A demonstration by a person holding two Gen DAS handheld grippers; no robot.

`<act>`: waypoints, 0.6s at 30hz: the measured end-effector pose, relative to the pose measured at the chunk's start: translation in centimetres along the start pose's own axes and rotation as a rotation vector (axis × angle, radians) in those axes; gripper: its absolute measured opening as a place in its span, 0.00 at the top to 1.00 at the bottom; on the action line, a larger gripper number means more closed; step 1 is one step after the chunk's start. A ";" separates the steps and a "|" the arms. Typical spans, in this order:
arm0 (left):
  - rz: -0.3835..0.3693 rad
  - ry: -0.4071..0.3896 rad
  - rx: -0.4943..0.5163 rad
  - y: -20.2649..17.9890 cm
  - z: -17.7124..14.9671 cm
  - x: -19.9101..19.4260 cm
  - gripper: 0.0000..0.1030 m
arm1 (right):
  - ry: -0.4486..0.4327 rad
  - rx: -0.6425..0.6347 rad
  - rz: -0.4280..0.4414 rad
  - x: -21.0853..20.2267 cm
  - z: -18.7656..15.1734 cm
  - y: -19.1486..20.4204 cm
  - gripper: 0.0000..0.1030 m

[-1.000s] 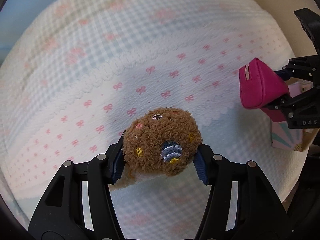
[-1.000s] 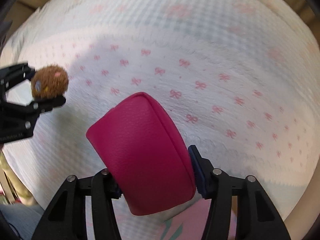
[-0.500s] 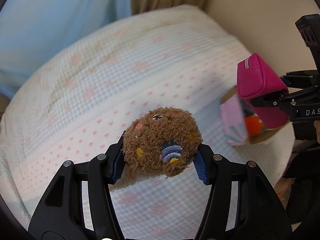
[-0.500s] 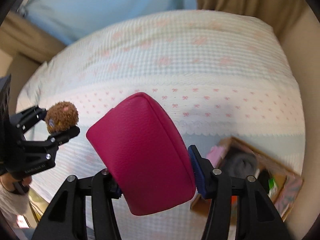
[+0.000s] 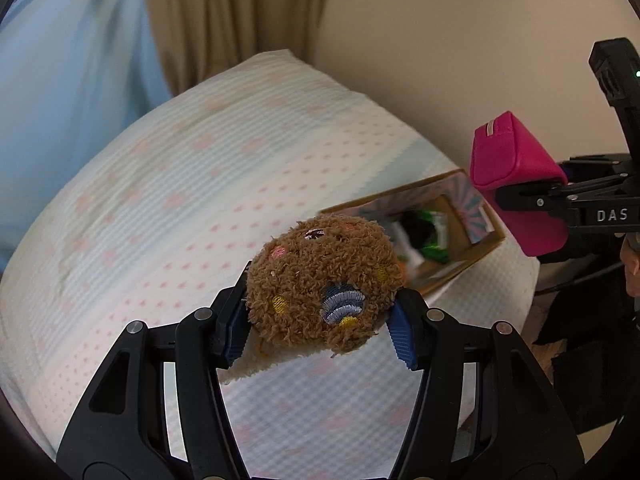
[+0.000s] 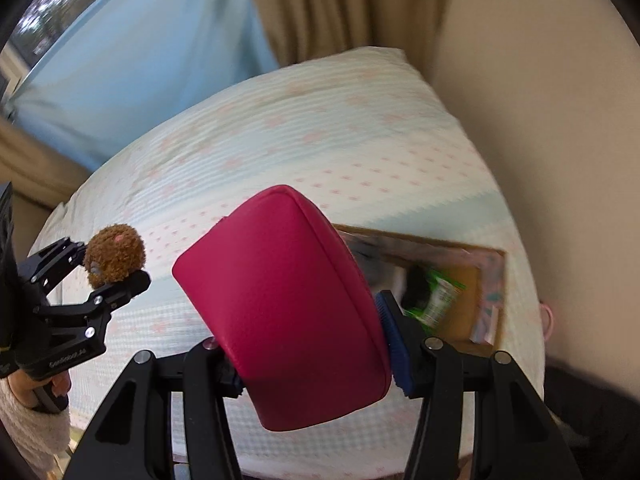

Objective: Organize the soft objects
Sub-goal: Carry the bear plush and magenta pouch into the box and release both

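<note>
My left gripper (image 5: 320, 336) is shut on a brown fuzzy plush toy (image 5: 320, 280) with an embroidered shell, held above the bed. It also shows at the left of the right wrist view (image 6: 114, 254). My right gripper (image 6: 308, 364) is shut on a magenta pouch (image 6: 284, 304), held above the bed; the pouch shows at the right of the left wrist view (image 5: 516, 184). An open cardboard box (image 5: 440, 232) with pastel flaps lies on the bed near its right edge, holding a green packet (image 6: 436, 300) and dark items.
The bed (image 5: 180, 208) has a white and pale blue cover with pink bows. Beige curtains (image 5: 224, 20) and a blue curtain (image 5: 60, 80) hang behind it. A cream wall (image 5: 460, 40) is at the right. The bed edge drops off at the right and front.
Both grippers have lifted and pulled back from the bed with their objects. The box, curtains and wall have come into view.
</note>
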State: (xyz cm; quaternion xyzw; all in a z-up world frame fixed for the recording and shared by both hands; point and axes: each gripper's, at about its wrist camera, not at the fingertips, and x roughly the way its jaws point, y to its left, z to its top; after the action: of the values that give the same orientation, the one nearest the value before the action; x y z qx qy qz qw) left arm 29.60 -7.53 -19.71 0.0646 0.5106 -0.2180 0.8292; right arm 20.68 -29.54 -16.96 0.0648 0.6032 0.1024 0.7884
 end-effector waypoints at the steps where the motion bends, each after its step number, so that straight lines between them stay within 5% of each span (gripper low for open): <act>1: -0.004 0.003 0.000 -1.0 0.3 0.4 0.47 | 0.003 0.020 -0.003 0.0 -0.3 -1.4 0.51; 9: -0.004 0.072 0.024 -9.2 2.5 6.2 0.47 | 0.042 0.086 -0.050 2.6 -2.2 -9.2 0.51; 18: 0.000 0.194 -0.013 -13.4 2.6 16.3 0.47 | 0.114 0.247 0.005 8.7 -3.1 -16.6 0.51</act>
State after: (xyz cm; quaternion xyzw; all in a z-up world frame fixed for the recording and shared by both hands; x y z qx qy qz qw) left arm 32.25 -25.17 -31.21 0.0800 0.5902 -0.2072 0.7761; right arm 21.31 -43.63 -29.70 0.1569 0.6547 0.0330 0.7387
